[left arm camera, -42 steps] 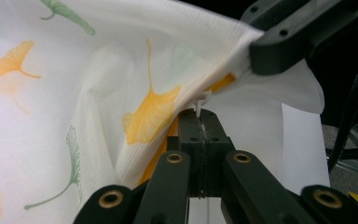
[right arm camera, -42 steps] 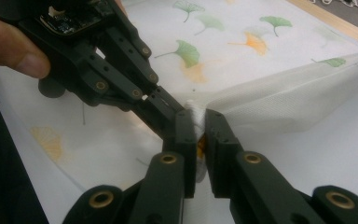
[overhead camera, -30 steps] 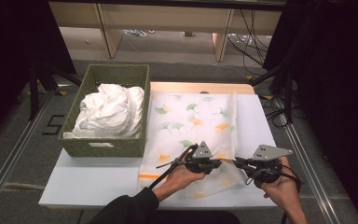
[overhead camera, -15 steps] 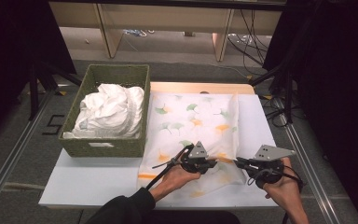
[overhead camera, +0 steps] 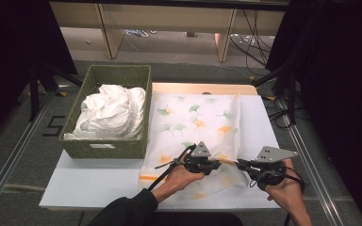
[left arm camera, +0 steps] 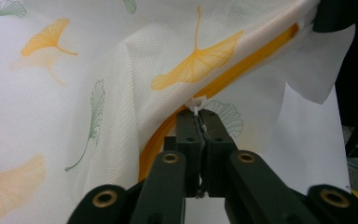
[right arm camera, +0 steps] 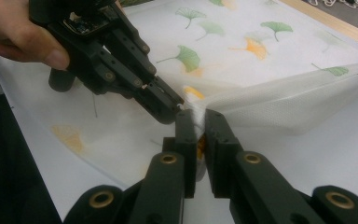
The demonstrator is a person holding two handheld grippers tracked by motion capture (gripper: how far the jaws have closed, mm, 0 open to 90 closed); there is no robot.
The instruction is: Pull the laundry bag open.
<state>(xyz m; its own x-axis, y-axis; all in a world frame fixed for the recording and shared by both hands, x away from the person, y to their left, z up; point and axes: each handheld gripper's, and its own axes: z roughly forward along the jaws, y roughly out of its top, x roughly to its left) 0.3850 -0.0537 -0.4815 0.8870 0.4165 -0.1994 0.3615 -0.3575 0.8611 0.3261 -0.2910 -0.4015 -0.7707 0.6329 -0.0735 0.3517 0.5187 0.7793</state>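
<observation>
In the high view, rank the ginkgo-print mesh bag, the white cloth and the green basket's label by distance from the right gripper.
From the right gripper:
1. Ginkgo-print mesh bag, pinched at its jaws.
2. Basket's label, on the near wall, left.
3. White cloth, piled inside the basket, far left.

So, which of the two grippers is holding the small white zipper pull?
The left gripper: its shut jaws pinch the white zipper pull; the right gripper grips mesh fabric.

left gripper (overhead camera: 218, 163) – on leaf-print mesh bag (overhead camera: 195, 127) | right gripper (overhead camera: 239, 164) – just beside | basket (overhead camera: 106, 147) – white cloth (overhead camera: 109, 110) inside
</observation>
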